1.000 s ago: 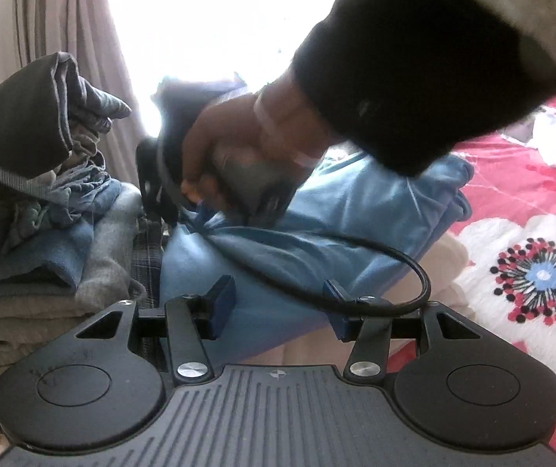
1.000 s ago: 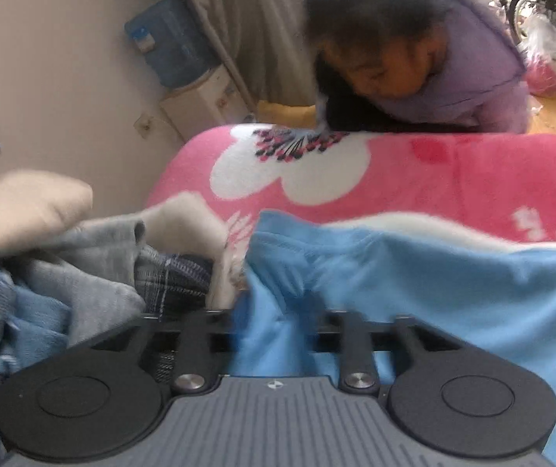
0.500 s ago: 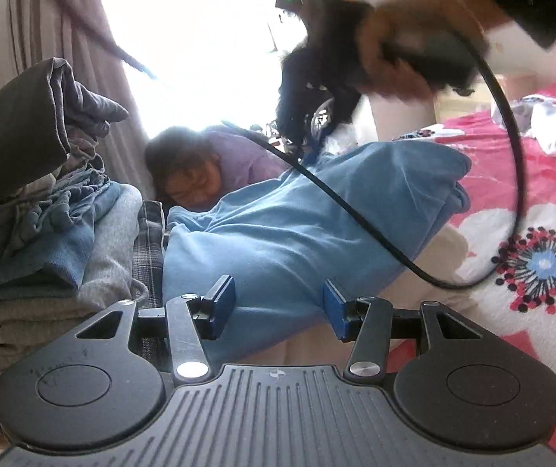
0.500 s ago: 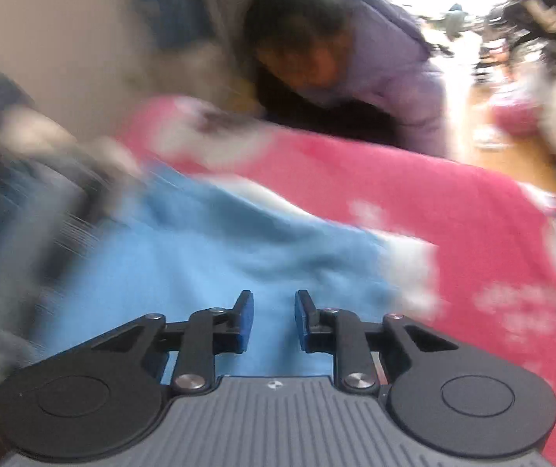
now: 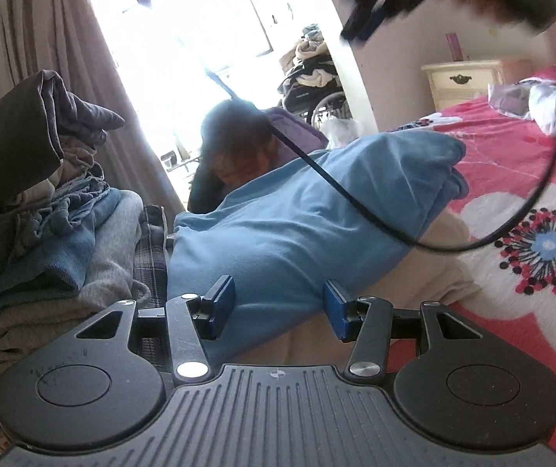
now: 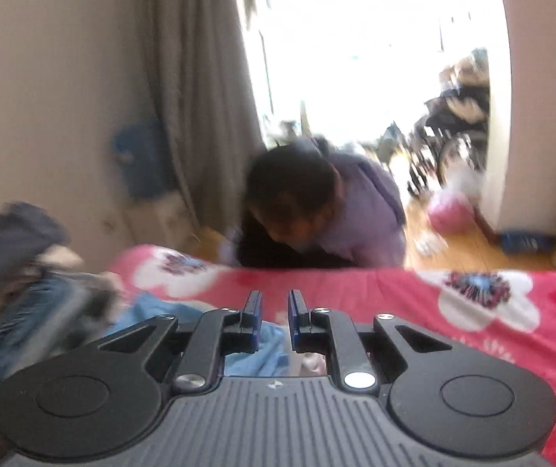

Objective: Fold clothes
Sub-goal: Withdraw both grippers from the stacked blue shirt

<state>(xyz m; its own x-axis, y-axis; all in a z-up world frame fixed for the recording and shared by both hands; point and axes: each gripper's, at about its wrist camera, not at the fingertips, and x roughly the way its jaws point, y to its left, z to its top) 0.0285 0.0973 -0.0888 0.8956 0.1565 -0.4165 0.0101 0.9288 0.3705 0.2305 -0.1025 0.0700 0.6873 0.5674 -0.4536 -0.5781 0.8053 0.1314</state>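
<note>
Plainly, with the left gripper (image 5: 279,303) spread wide before the blue garment (image 5: 297,214) at frame centre and the right gripper (image 6: 274,311) narrowly parted and empty, the black cable (image 5: 355,202) draped across the cloth could be snagged.

The bed (image 5: 511,179) (pink flowered blanket) carries a folded blue garment (image 5: 297,229), a stack of folded clothes (image 5: 44,233) beside it, and white crumpled cloth (image 5: 550,109) farther off.

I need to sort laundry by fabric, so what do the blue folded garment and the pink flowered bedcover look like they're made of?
Blue folded garment: soft matte knit, probably cotton jersey or light fleece, judging by its rounded folds. Pink flowered bedcover: plush, fuzzy printed fleece, likely synthetic.
</note>
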